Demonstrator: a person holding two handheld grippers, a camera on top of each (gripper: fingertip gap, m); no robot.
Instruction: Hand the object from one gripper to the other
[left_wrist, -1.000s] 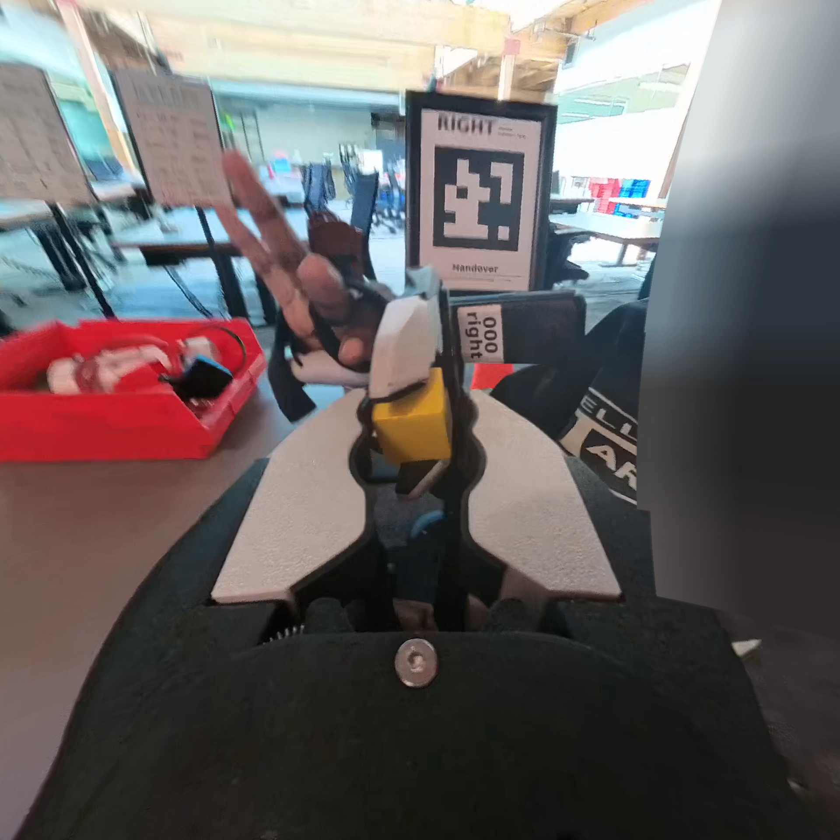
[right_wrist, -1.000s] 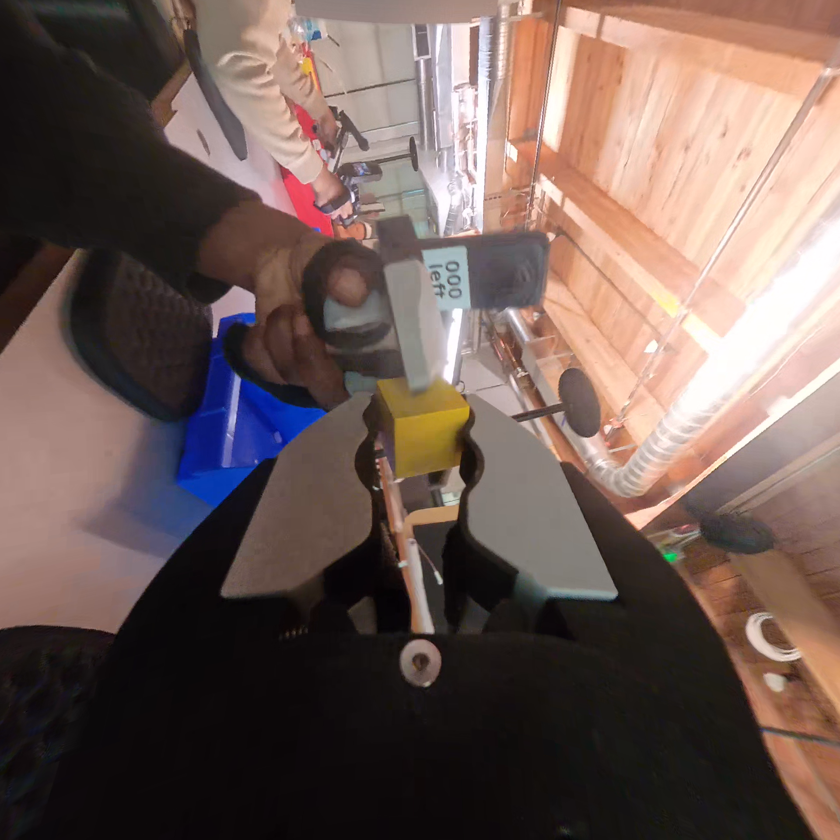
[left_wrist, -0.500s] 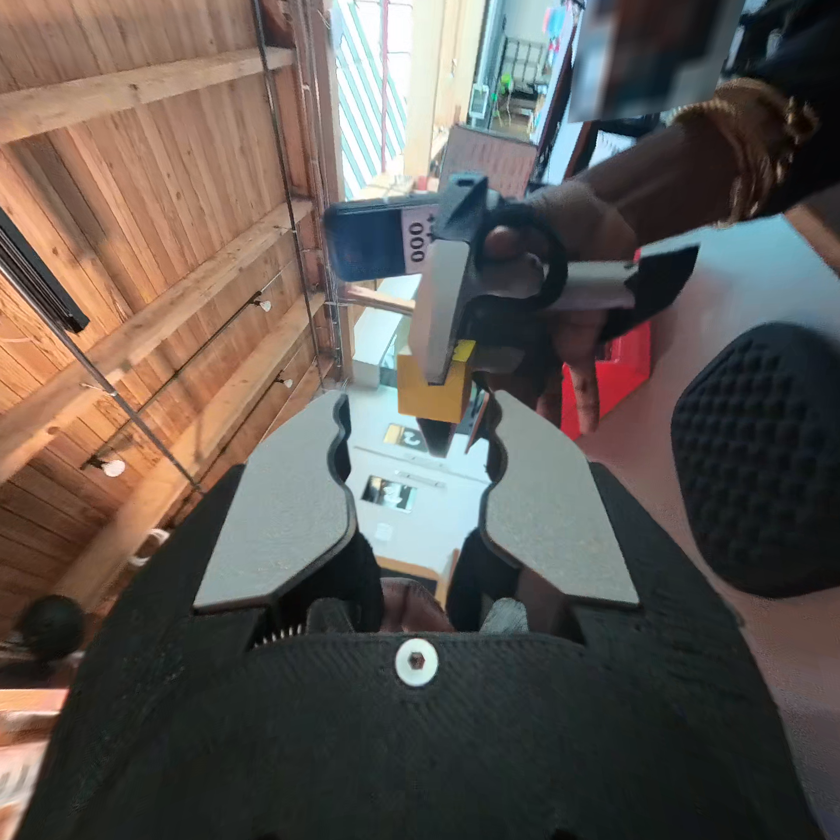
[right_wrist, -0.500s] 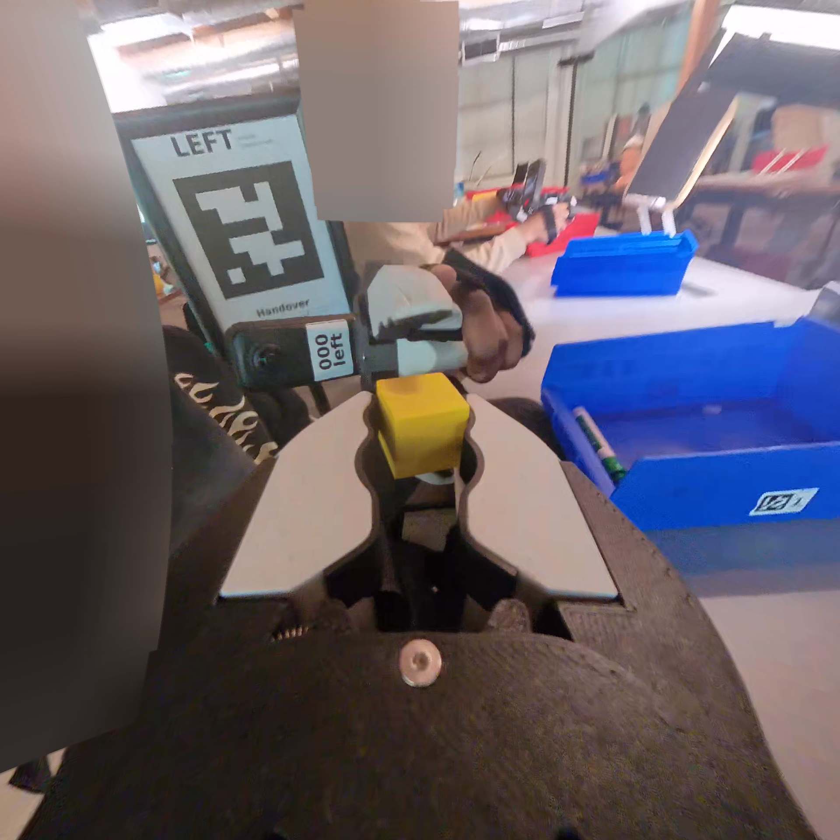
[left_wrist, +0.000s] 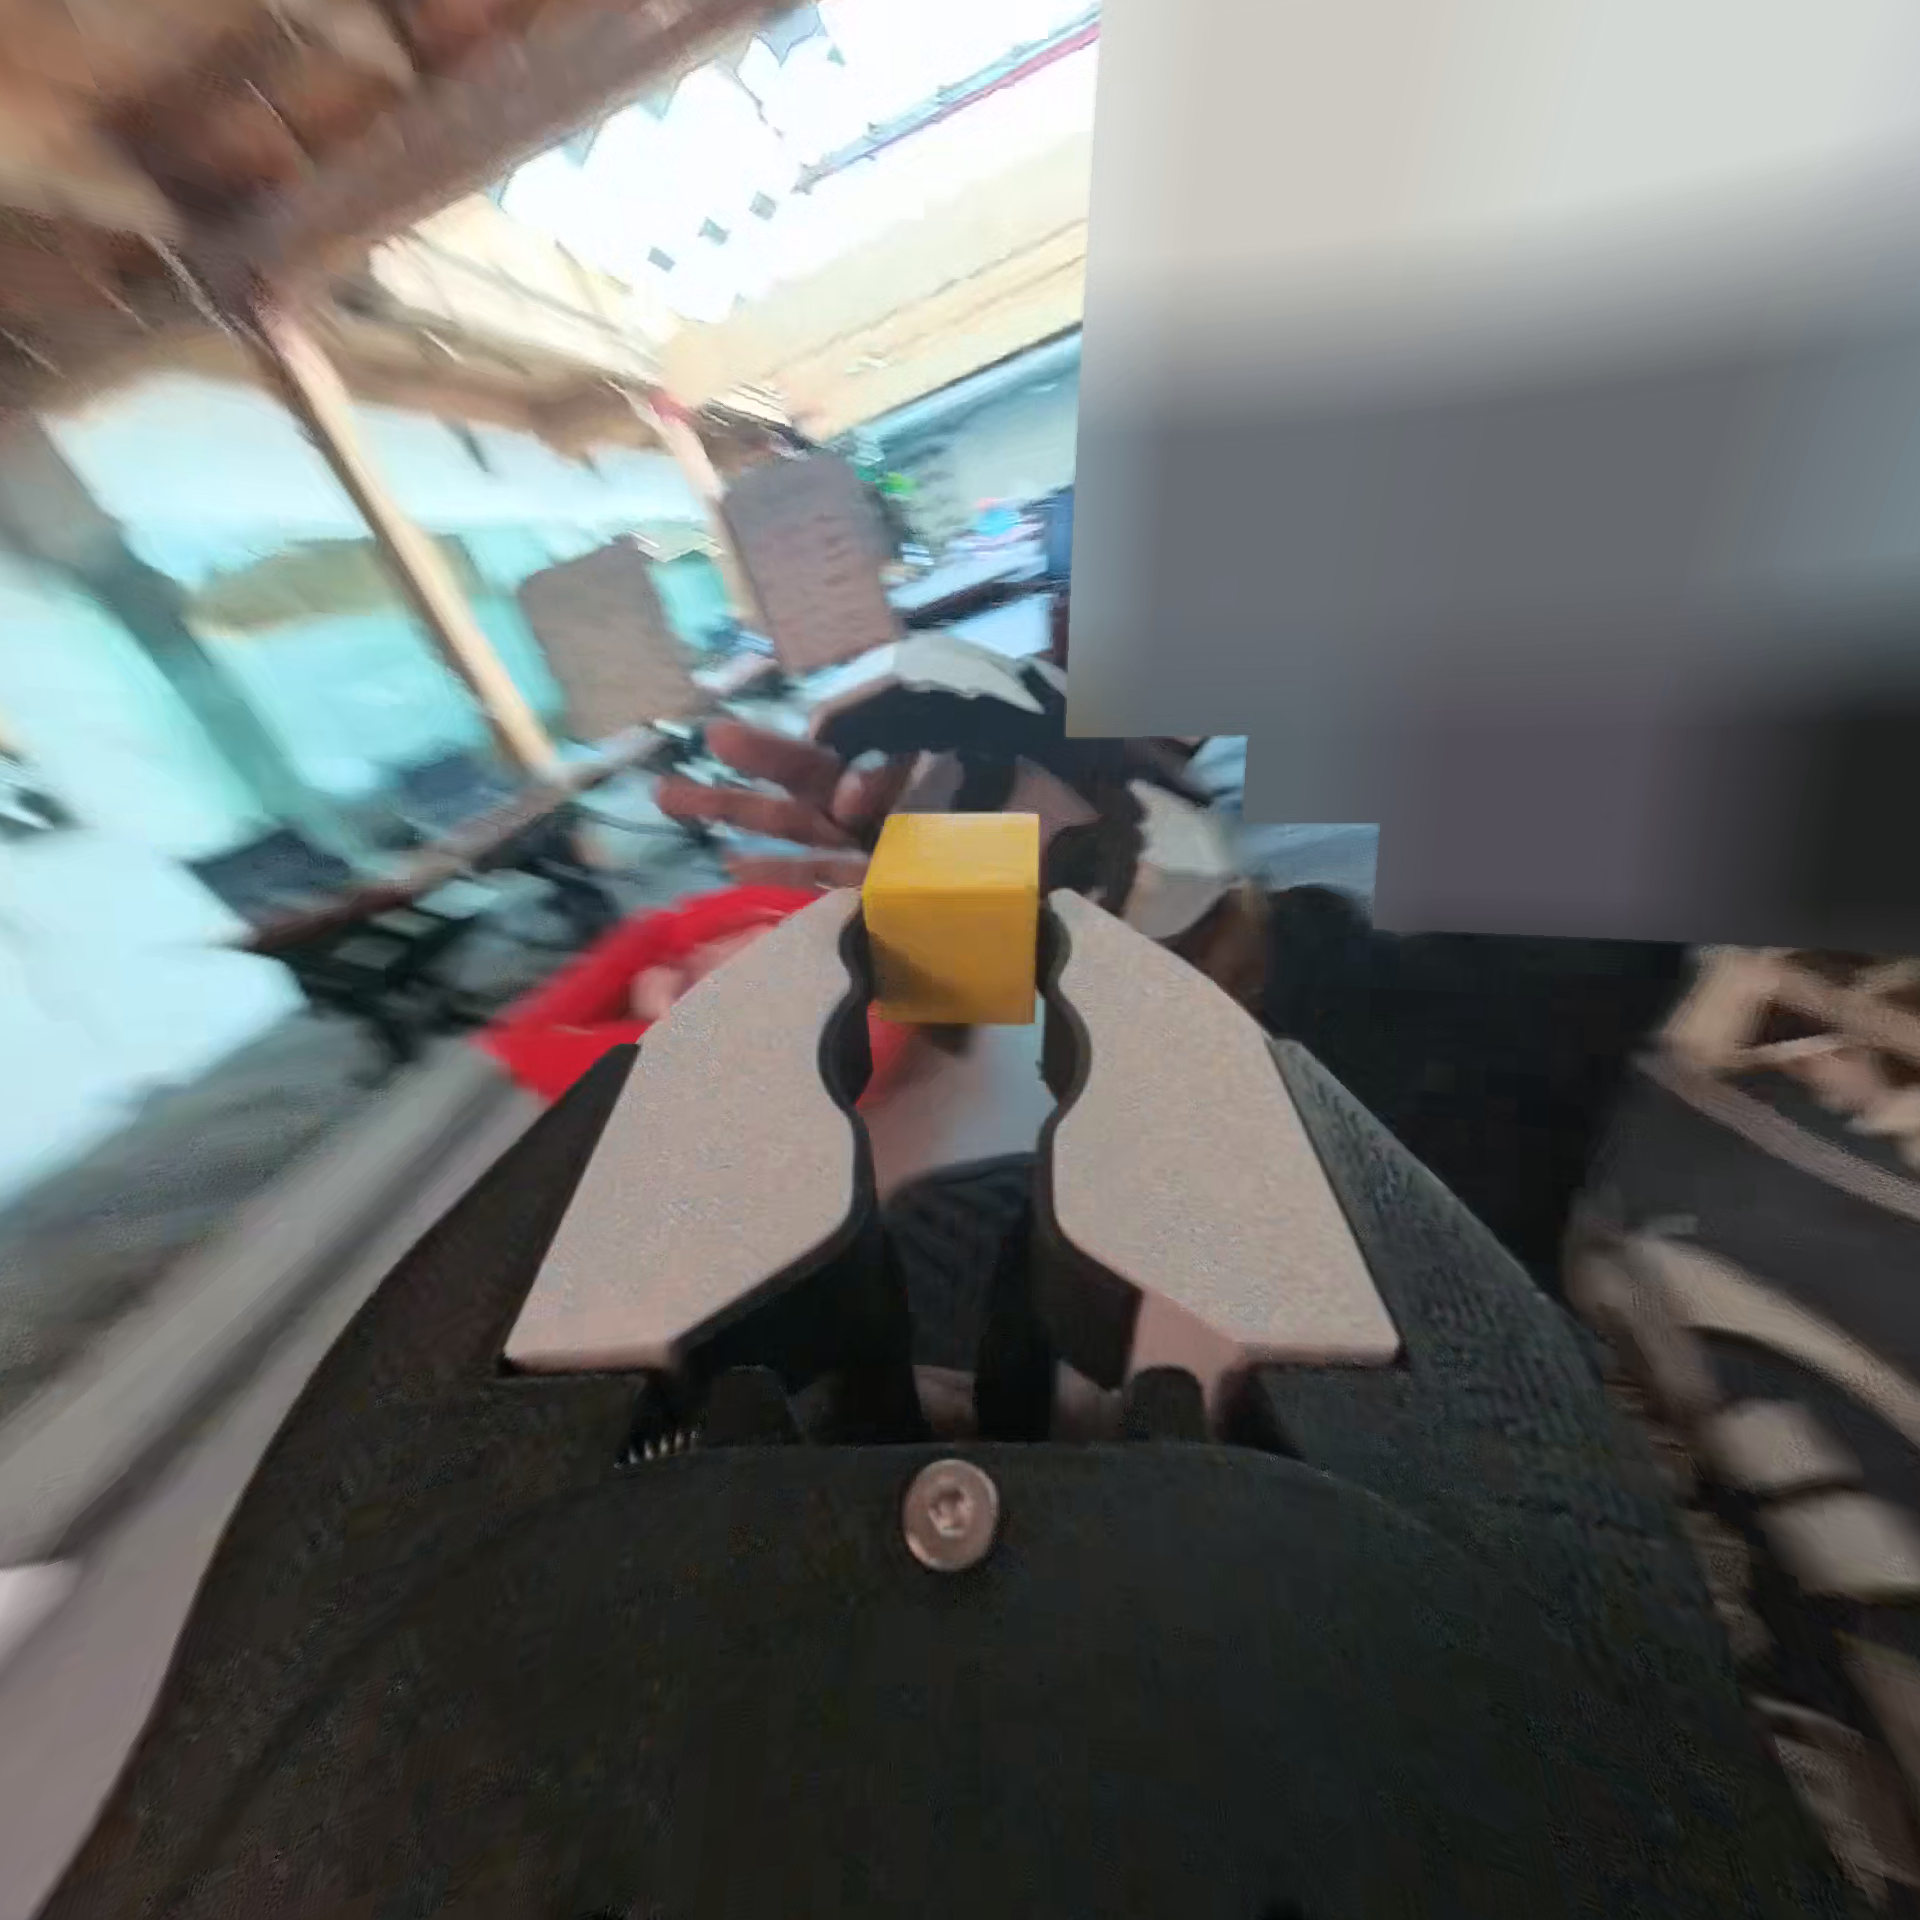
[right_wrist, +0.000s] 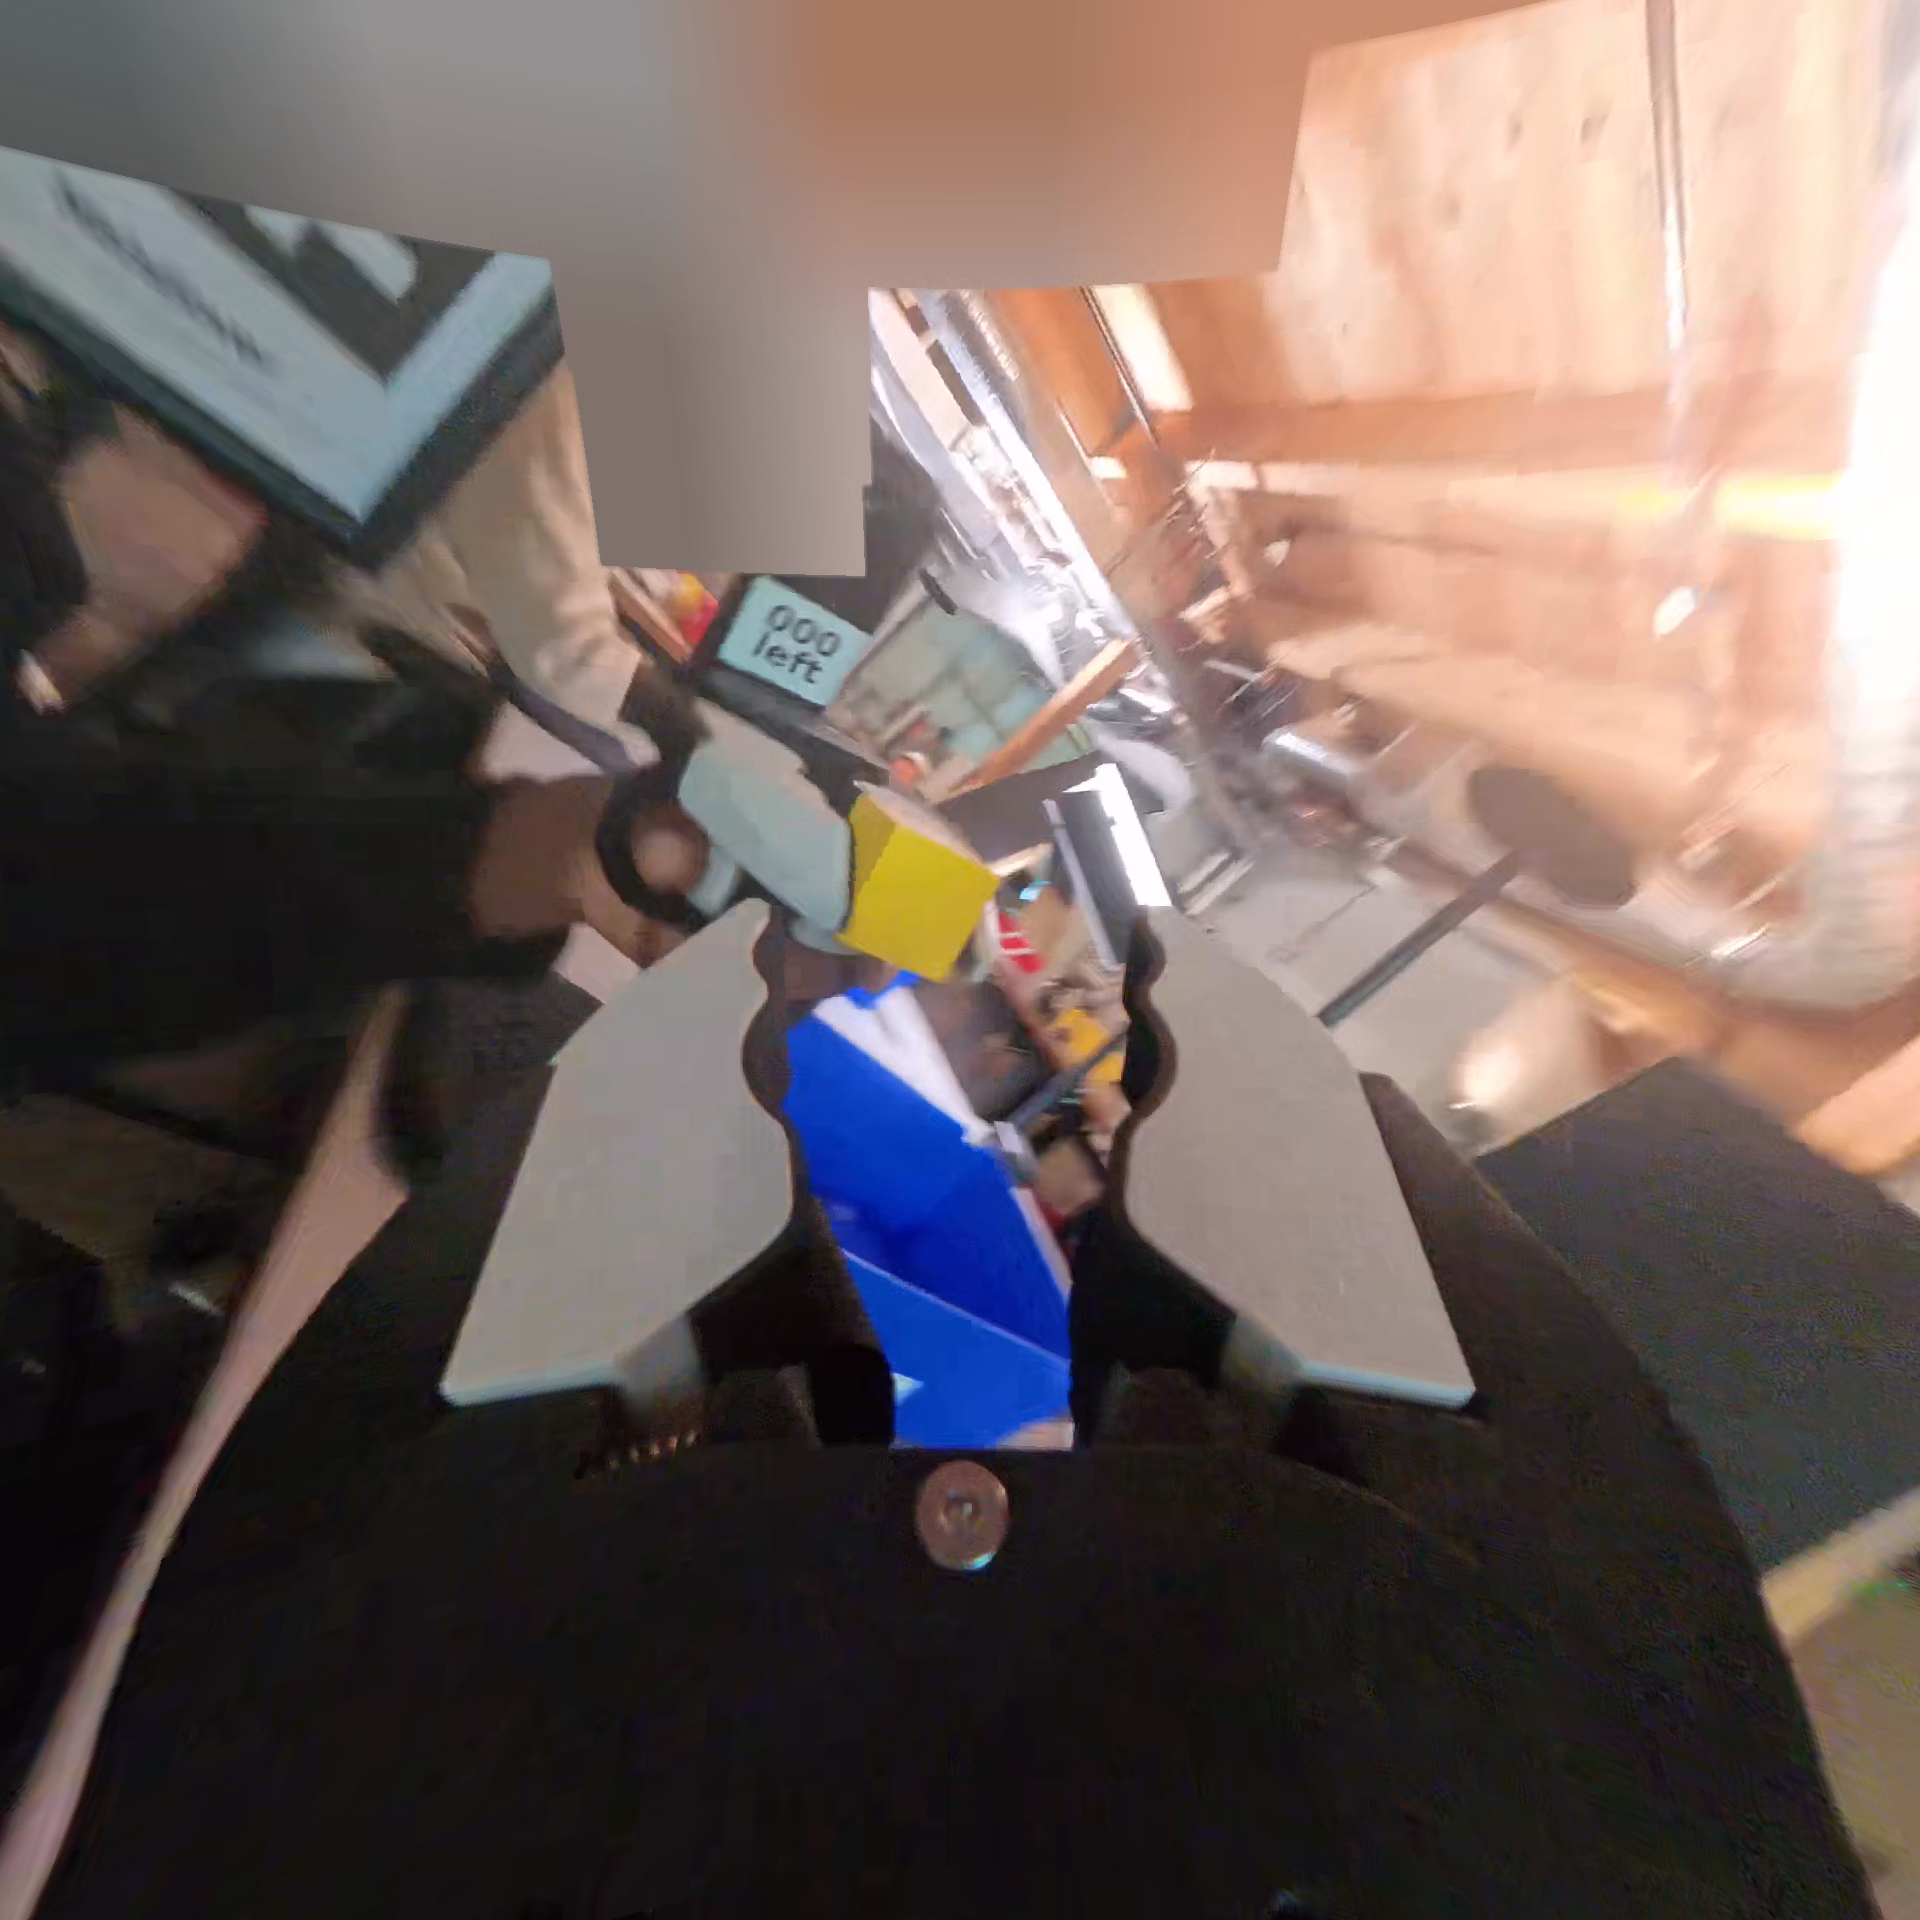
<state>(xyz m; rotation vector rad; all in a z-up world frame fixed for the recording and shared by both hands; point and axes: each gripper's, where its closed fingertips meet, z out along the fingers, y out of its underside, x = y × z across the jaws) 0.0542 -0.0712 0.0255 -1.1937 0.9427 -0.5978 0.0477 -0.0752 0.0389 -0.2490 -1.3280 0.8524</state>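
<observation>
- Yellow cube (left_wrist: 951, 920) sits clamped at the fingertips of the left gripper (left_wrist: 951, 935), jaws closed narrow on its sides.
- Right gripper (right_wrist: 951, 935) stands empty, jaws spread wide, cube just beyond its left fingertip.
- Blue bin (right_wrist: 925, 1174) shows between the right fingers; red bin (left_wrist: 613, 997) lies blurred behind the left.

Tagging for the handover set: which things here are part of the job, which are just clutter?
Job:
- yellow cube
- left tongs, shut on it
- right tongs, open and empty

Clutter:
- red bin
- blue bin
- framed marker board
</observation>
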